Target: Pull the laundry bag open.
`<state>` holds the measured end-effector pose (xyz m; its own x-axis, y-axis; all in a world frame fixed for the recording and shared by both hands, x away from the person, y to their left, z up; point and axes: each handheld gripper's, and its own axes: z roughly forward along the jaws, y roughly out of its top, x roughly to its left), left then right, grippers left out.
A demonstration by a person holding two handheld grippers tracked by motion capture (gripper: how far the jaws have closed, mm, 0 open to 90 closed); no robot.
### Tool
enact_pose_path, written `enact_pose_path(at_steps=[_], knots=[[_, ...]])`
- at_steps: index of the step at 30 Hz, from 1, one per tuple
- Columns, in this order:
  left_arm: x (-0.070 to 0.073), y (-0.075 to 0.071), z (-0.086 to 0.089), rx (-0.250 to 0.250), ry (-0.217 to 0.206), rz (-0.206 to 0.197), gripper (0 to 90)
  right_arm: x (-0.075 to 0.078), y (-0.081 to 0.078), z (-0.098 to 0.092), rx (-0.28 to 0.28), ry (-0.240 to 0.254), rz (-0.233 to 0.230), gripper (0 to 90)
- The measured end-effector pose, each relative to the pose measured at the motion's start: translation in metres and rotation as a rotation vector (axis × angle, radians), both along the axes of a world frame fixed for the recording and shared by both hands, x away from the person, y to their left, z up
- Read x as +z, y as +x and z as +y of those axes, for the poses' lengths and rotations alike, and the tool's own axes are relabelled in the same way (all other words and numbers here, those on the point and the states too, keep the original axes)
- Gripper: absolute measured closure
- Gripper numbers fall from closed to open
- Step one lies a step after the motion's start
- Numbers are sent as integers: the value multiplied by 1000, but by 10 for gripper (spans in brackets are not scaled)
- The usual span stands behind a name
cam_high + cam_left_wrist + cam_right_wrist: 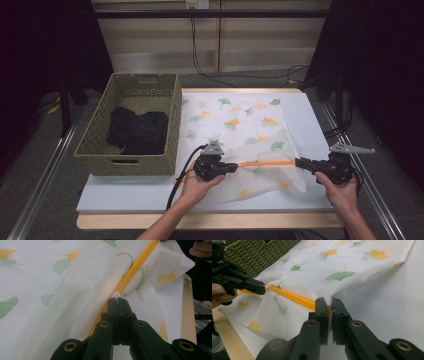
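A white cloth point(240, 125) printed with green and orange ginkgo leaves lies spread on the pale blue table top point(310, 120). An orange band point(265, 163) runs along its raised front part. My left gripper point(235, 167) is shut on the cloth at the band's left end, and a small white tuft point(116, 294) sticks out of its tips point(117, 300). My right gripper point(298, 162) is shut on the cloth at the band's right end point(327, 305). The band is stretched taut between them point(292, 297). The left gripper also appears far off in the right gripper view point(263, 288).
A woven green-brown basket point(95, 150) stands at the left of the table and holds a black garment point(139, 131). The wooden front edge point(210, 220) runs below the blue top. Cables hang at the back wall point(200, 50).
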<state>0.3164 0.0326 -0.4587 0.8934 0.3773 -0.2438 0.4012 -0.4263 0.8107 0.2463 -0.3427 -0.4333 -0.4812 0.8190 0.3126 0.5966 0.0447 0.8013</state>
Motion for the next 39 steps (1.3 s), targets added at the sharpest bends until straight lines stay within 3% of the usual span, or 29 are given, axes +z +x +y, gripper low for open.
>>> enact_pose_path(at_steps=[2, 5, 9, 39], knots=[[1, 0, 2, -1, 10, -8, 900, 0, 0, 1, 8, 3, -2, 852], [4, 2, 6, 12, -35, -3, 900, 0, 1, 3, 4, -1, 0, 853], [6, 2, 8, 17, -42, -2, 900, 1, 1, 4, 8, 0, -3, 852], [1, 1, 10, -6, -12, 14, 900, 2, 1, 3, 5, 0, -5, 853]])
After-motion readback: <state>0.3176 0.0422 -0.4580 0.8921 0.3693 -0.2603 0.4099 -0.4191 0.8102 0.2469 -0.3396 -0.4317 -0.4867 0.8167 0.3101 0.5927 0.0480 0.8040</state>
